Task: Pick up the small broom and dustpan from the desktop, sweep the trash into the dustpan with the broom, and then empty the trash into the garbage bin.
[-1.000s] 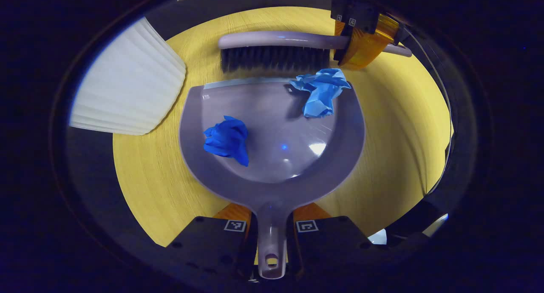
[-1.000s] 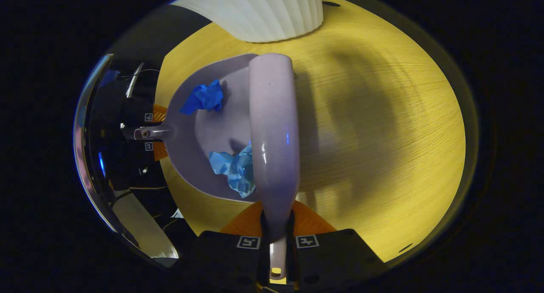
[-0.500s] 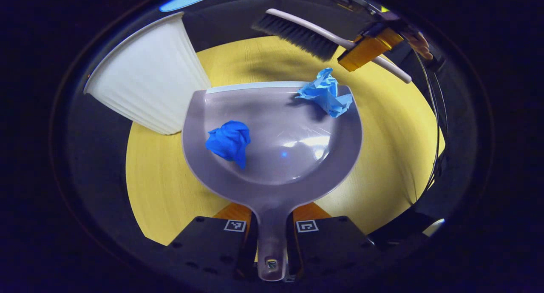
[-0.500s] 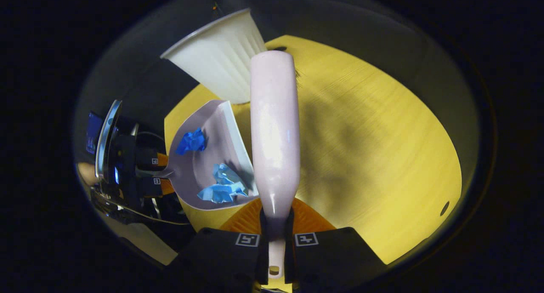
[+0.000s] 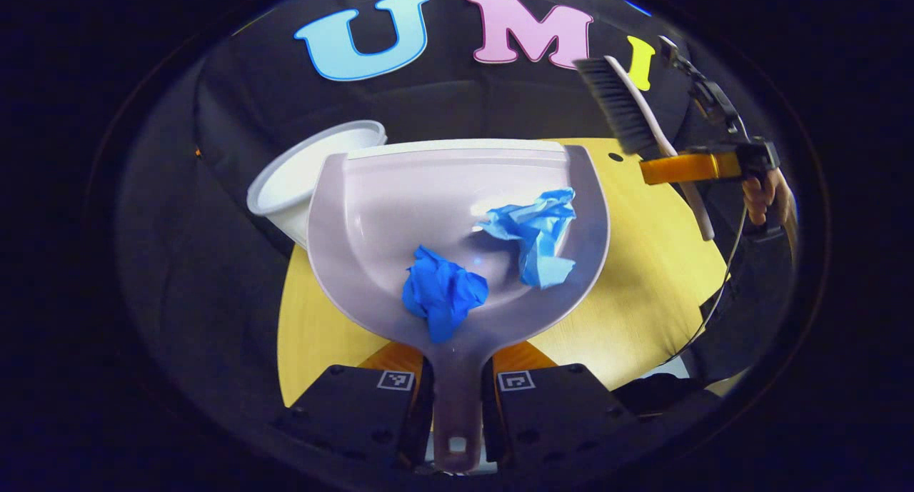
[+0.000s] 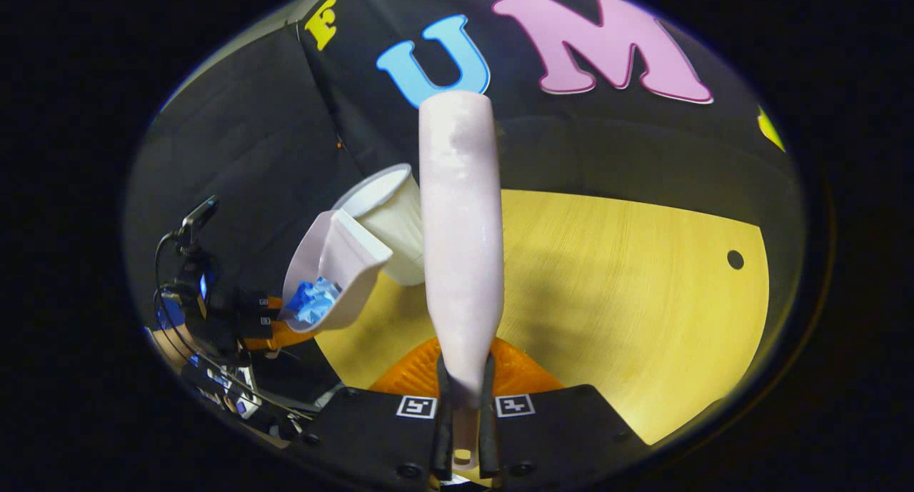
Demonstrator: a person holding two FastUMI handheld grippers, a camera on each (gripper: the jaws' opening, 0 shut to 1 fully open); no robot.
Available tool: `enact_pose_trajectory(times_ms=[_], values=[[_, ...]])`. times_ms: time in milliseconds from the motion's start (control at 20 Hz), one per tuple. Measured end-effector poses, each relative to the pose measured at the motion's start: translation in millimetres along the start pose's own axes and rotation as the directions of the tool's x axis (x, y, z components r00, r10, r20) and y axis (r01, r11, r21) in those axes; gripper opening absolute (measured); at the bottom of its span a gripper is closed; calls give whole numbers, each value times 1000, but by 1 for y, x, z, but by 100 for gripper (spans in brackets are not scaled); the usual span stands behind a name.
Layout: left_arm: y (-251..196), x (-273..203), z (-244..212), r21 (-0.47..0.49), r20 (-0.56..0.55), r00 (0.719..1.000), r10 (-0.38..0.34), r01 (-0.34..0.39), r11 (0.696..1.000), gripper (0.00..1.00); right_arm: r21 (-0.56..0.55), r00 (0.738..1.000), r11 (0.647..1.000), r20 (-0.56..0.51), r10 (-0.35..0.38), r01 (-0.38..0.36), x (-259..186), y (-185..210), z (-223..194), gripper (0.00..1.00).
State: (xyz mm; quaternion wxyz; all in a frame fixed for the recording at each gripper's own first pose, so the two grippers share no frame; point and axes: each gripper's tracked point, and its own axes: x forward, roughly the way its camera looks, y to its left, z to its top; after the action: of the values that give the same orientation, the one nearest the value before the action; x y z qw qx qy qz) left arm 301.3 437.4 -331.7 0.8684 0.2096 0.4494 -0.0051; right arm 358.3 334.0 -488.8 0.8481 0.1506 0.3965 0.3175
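Left gripper (image 5: 457, 378): both fingers clamped on the dustpan handle (image 5: 455, 399), a narrow flat tab with a hang hole at its end, seen in the left gripper view. Dustpan (image 5: 457, 192) is smooth glossy grey plastic, half-round pan with a raised side wall and a straight pale front lip. It is lifted clear of the tabletop and tipped so the lip sits high, at the garbage bin's rim.

Two crumpled wads sit in the pan near the handle end: a dark blue wad (image 5: 443, 299), tight and creased, and beside it a light blue wad (image 5: 534, 231), looser with sharp folds. Whether they touch each other cannot be told.

Right gripper (image 6: 464, 392): fingers closed on the thin neck of the broom handle in the right gripper view. Broom (image 6: 460, 235) is smooth pale plastic with a rounded back that widens away from the gripper. In the left gripper view its black bristles (image 5: 618, 103) show as a dense straight block, held up in the air well right of the dustpan, with a hand (image 5: 764, 196) behind that gripper.

Tabletop (image 6: 628, 292): yellow wood-grain laminate, matte, with a small dark hole near the far right edge.

Garbage bin (image 6: 389, 221): white, ribbed, tapered, round open rim, standing at the table's far left, just behind the dustpan lip.
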Motion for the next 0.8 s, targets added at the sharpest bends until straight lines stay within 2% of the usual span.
enact_pose_trajectory(times_ms=[100,250,350,500,650,800], values=[[18,-3,14,32,24,999,40,-41,999,27,31,999,999,47,-15,14,2,-10,-33,15],[66,-8,43,136,52,982,179,-184,973,28,49,996,998,70,-49,45,11,-19,-75,15],[103,-15,62,216,67,961,268,-276,937,26,73,995,996,83,-55,49,-16,-15,-57,15],[154,-15,80,331,48,926,374,-368,869,26,92,993,993,92,-78,69,-29,-26,-60,15],[205,-3,94,487,21,865,502,-447,750,26,101,993,991,79,-92,84,-28,-35,-70,15],[241,3,86,585,-26,802,597,-472,659,26,120,994,989,56,-95,88,-29,-38,-80,15]])
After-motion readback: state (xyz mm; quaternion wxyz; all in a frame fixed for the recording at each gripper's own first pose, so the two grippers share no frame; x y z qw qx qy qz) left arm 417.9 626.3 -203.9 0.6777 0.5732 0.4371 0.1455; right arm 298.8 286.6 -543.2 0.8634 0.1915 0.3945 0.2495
